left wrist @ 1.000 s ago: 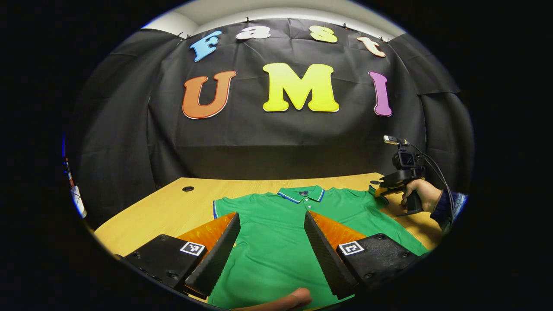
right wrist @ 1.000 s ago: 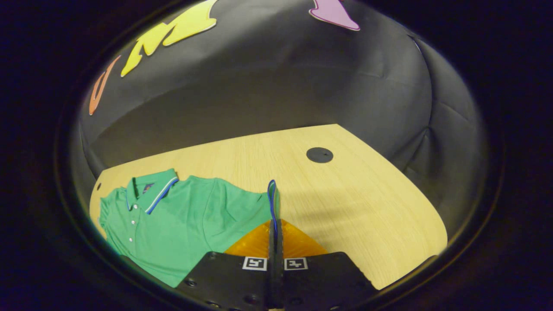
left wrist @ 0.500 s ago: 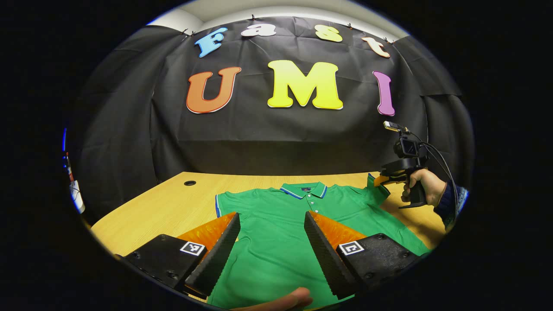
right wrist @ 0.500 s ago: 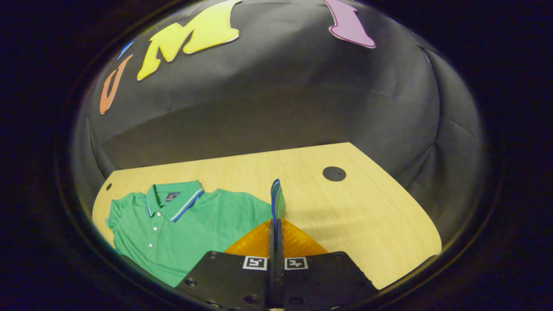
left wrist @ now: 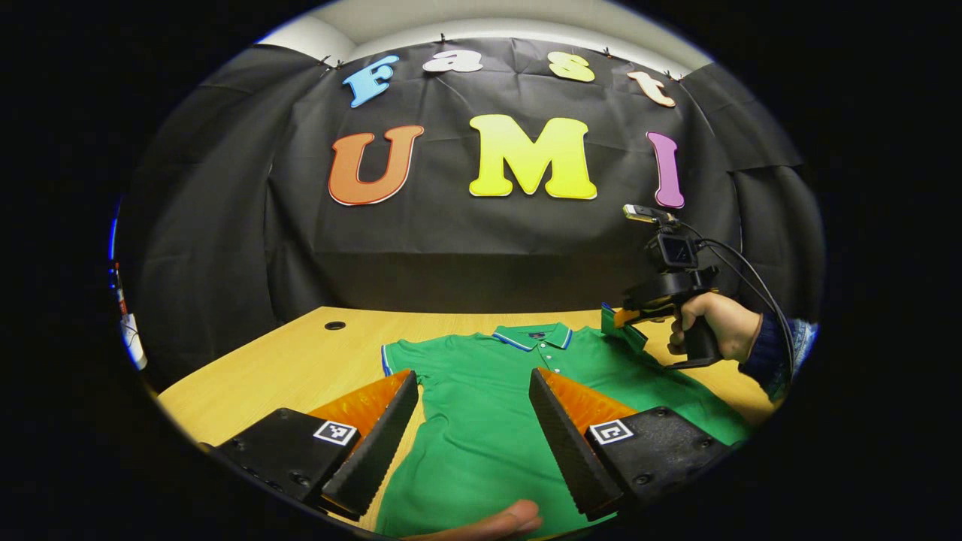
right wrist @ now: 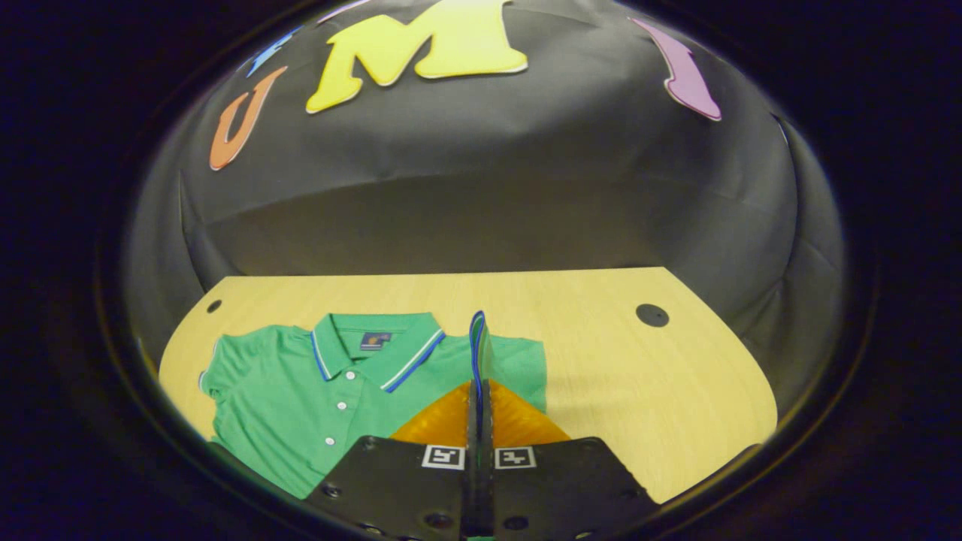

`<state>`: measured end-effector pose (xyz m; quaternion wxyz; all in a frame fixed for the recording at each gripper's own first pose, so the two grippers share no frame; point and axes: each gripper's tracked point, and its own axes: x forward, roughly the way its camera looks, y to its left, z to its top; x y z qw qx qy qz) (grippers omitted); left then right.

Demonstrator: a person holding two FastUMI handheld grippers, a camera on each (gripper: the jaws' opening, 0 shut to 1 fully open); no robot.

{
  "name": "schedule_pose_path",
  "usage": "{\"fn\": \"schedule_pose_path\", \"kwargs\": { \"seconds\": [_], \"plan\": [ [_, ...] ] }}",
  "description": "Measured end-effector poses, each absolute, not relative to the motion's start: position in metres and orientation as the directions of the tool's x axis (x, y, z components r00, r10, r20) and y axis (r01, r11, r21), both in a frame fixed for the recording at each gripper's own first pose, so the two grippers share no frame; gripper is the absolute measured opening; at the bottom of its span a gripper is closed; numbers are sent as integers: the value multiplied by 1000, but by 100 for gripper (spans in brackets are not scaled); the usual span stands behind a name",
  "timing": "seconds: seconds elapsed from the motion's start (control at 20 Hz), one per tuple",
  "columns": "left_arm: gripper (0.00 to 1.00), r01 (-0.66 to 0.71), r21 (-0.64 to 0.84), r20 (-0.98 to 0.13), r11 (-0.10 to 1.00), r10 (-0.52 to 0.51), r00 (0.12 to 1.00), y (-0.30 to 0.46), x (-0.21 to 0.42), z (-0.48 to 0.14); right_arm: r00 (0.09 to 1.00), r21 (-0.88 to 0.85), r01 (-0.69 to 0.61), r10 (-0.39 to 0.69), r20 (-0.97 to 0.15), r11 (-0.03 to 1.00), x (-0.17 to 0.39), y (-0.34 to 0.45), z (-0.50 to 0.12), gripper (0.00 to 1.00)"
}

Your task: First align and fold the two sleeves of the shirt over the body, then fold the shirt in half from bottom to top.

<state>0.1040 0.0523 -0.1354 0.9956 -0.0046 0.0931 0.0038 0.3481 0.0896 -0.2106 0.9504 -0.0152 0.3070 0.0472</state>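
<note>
A green polo shirt (left wrist: 488, 406) with a blue-and-white trimmed collar (left wrist: 537, 336) lies flat on the wooden table (left wrist: 285, 368). My left gripper (left wrist: 473, 398) hovers open above the shirt's lower body, nothing between its fingers. In the left gripper view, at the right, a hand holds my right gripper (left wrist: 620, 317), shut on the shirt's sleeve (left wrist: 624, 334) and lifting it off the table. In the right gripper view the sleeve's blue-edged cuff (right wrist: 476, 346) stands up between the closed fingers of my right gripper (right wrist: 478, 387), with the shirt (right wrist: 301, 391) spread to the left.
The booth's black cloth wall rises behind the table. A round cable hole (left wrist: 334, 326) sits at the table's far left, another hole (right wrist: 651, 315) at the far right. A fingertip (left wrist: 496, 520) shows at the bottom of the left gripper view. Bare wood lies to the shirt's right (right wrist: 639, 391).
My right gripper has lifted the pinched sleeve and carried it inward toward the collar. The left gripper has stayed open over the shirt's body, barely shifting.
</note>
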Motion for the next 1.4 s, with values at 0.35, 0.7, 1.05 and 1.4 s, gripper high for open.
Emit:
{"fn": "schedule_pose_path", "kwargs": {
  "seconds": [0.35,0.7,1.05,1.4],
  "plan": [
    [96,-42,-32,-179,999,36,983,73,94,-129,798,-6,-145,114,-592,989,328,130,-218,7],
    [96,-70,-10,-169,997,68,983,88,91,-117,873,-27,-82,59,-484,996,306,110,-165,97],
    [96,-101,6,-183,995,100,978,105,114,-110,940,-3,-58,54,-336,998,260,69,-104,96],
    [96,-207,37,-169,978,210,963,167,180,-121,968,-148,-93,55,-244,985,200,40,-81,96]
  ]
}}
